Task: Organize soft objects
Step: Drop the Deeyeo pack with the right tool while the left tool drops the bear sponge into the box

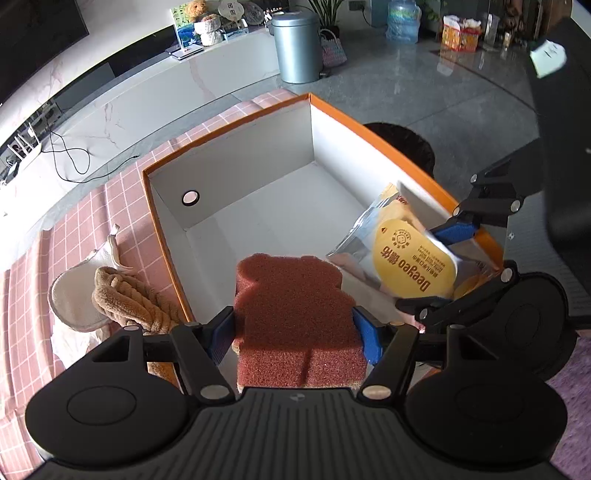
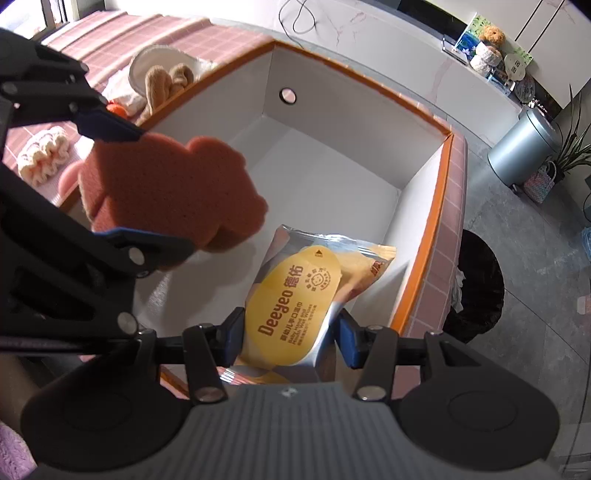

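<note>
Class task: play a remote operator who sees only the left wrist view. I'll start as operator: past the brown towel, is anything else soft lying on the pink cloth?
Observer: Yes, a cream ruffled scrunchie lies on the pink cloth, outside the box.
Operator: Which item reaches deeper into the box?
Observer: The wipes pack in the right gripper; its far end dips toward the box floor.
Operator: And the sponge?
Observer: The sponge, clamped in the left gripper, hangs higher, beside the pack.

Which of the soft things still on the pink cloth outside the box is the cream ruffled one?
The cream ruffled scrunchie, alone at the far left in the right wrist view. The tan braided plush lies apart by the box rim, darker and rope-like.
</note>
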A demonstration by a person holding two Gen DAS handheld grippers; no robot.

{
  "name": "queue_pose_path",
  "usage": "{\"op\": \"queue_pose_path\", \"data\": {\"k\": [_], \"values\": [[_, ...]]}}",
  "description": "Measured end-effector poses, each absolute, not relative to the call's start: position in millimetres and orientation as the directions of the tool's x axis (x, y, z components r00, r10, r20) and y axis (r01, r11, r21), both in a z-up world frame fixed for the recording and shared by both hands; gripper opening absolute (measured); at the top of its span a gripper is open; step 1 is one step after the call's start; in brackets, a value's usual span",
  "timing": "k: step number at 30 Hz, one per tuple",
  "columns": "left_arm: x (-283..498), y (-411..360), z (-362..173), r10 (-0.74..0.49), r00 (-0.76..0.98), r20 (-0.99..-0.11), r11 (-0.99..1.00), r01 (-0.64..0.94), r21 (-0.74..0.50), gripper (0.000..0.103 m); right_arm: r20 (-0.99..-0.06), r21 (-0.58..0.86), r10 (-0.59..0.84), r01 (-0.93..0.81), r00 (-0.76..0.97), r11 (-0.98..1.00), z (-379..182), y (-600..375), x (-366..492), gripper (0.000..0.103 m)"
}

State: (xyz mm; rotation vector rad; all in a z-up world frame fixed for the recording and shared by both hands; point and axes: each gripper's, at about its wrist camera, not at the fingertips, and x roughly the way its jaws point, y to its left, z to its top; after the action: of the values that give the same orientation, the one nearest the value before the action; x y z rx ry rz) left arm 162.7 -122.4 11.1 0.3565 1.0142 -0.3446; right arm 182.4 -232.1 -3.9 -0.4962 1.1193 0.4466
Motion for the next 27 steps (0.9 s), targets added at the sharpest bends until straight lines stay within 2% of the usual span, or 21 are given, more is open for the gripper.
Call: {"op": "queue_pose_path", "data": {"k": [6, 15, 19, 22, 27], "values": [[163.2, -126.7, -1.4, -0.075, 0.46, -0.885, 0.868, 0.466, 0.169, 0.079, -0.933, -0.164, 0.056, -0.557, 0.356, 0.814, -12.2, -233.4, 188.1, 0.051], [166.6, -119.0, -7.5, -0.091, 0.431, -0.898, 0.882, 0.453, 0.128, 0.088, -0.931, -0.193, 0.032, -0.567, 0.363, 0.801, -10.1, -230.9, 187.0, 0.052], [166.1, -114.3, -3.5, -0.131, 0.414, -0.901, 0.89, 0.449, 0.077, 0.091, -0.922, -0.216, 0.027, -0.572, 0.386, 0.791, -1.1, -232.6, 181.6, 0.057], [165.8, -105.4, 3.8, -0.187, 0.405, -0.895, 0.893, 0.45, 0.017, 0.096, -0.91, -0.23, 0.037, -0.58, 0.412, 0.782, 10.6, -234.0, 175.4, 0.068], [163.1, -87.7, 23.4, -0.268, 0.422, -0.866, 0.907, 0.414, -0.079, 0.097, -0.885, -0.279, 0.028, -0.576, 0.466, 0.768, 27.2, -234.5, 162.4, 0.072]]}}
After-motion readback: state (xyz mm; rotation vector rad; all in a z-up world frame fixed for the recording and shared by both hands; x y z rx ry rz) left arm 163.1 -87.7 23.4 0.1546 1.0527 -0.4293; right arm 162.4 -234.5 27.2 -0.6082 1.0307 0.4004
